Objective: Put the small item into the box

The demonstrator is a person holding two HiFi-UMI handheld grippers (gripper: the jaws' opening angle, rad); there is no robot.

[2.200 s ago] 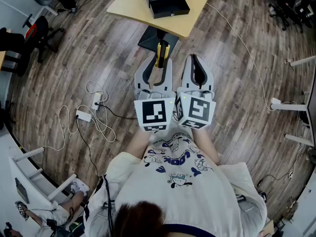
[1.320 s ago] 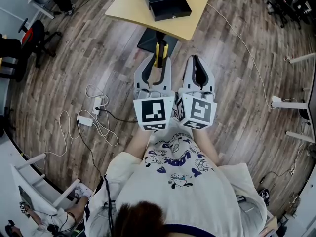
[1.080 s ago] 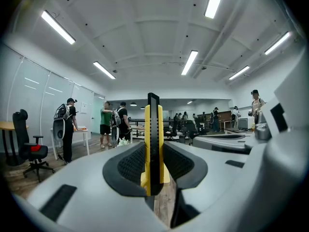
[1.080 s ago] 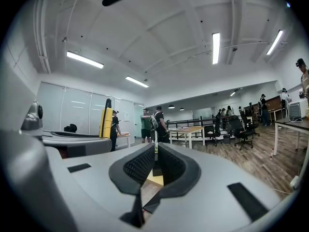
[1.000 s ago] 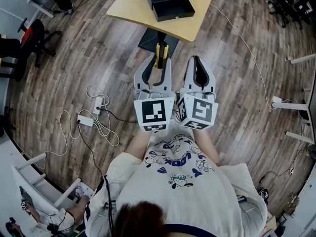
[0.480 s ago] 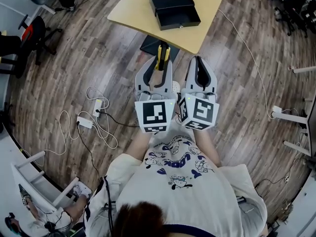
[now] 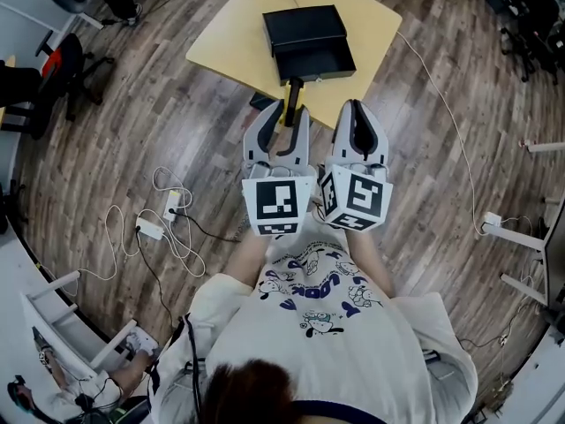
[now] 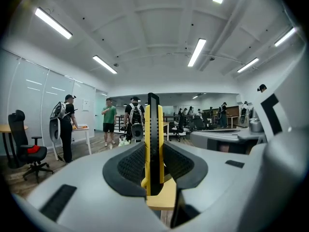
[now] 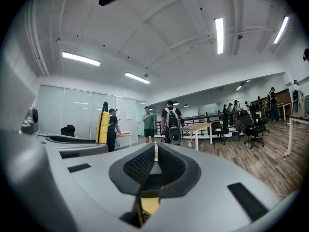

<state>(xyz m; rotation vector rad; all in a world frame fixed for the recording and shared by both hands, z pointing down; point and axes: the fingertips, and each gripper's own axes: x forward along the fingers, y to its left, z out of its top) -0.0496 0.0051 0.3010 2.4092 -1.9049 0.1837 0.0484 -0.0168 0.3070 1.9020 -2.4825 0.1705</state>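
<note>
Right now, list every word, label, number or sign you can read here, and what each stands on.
No text reads for certain.
Shirt: blue printed letters among cartoon figures, too warped and blurred to read.
Left marker cube and right marker cube: black-and-white square patterns, no letters.
Wall sheet: too small to read.
Black box: no print visible.

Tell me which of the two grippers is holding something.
The left gripper: its jaws clamp a yellow-and-black utility knife. The right gripper is shut with nothing between its jaws.
</note>
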